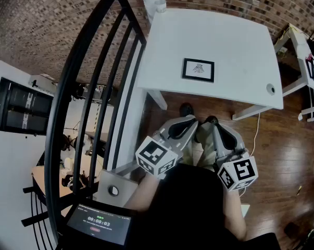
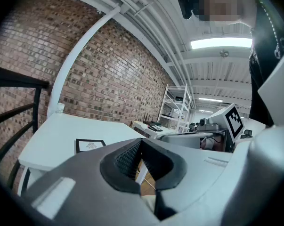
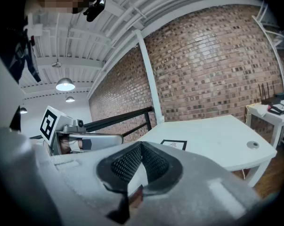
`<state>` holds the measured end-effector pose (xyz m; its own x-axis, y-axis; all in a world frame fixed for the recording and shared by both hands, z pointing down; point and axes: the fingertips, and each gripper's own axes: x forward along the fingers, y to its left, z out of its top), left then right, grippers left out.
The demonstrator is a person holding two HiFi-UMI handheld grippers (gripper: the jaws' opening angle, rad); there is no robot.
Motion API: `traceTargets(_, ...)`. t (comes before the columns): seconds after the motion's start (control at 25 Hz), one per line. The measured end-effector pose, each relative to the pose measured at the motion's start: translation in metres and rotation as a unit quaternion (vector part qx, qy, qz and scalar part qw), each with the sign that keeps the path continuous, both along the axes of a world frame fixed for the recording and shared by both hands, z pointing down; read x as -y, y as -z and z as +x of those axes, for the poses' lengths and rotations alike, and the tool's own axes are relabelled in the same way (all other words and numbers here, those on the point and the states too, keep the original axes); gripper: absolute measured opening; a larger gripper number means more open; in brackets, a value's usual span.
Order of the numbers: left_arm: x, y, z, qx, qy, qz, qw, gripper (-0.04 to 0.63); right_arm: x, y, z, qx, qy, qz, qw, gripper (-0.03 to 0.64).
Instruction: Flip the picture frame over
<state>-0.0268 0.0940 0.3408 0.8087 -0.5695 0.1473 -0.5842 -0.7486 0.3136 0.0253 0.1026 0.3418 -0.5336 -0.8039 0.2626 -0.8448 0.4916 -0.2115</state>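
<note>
Your left tongs and right tongs, at lower centre of the head view, have their tips pressed together and grip nothing. The picture frame lies print-up on the white surface at upper centre, well apart from both.

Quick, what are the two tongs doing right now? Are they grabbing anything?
Left tongs: closed, holding nothing.
Right tongs: closed, holding nothing.
</note>
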Motion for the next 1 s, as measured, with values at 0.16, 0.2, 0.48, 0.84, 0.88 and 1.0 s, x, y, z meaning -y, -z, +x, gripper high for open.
traceTargets(0.16, 0.001, -0.004, 0.000, 0.003, 0.000, -0.005, 1.0000, 0.012, 0.001, -0.003, 0.001, 0.001, 0.000, -0.006, 1.000, -0.009)
traceTargets(0.2, 0.002, -0.005, 0.000, 0.004, 0.000, -0.007, 1.0000, 0.012, 0.002, -0.005, 0.001, 0.002, 0.000, -0.007, 1.000, -0.009)
traceTargets(0.48, 0.013, -0.017, 0.001, 0.009, 0.003, -0.026, 0.9996, 0.012, 0.015, -0.016, 0.004, 0.006, 0.002, -0.025, 1.000, -0.009)
traceTargets(0.84, 0.022, -0.046, 0.003, 0.016, -0.002, -0.053, 0.9985, 0.012, 0.029, -0.042, 0.007, 0.010, -0.001, -0.048, 0.999, -0.009)
traceTargets(0.88, 0.022, -0.049, 0.004, 0.017, -0.003, -0.057, 0.9982, 0.012, 0.030, -0.045, 0.008, 0.011, -0.002, -0.051, 0.999, -0.009)
traceTargets(1.0, 0.024, -0.055, 0.006, 0.019, -0.005, -0.068, 0.9975, 0.012, 0.034, -0.051, 0.011, 0.013, -0.004, -0.062, 0.998, -0.009)
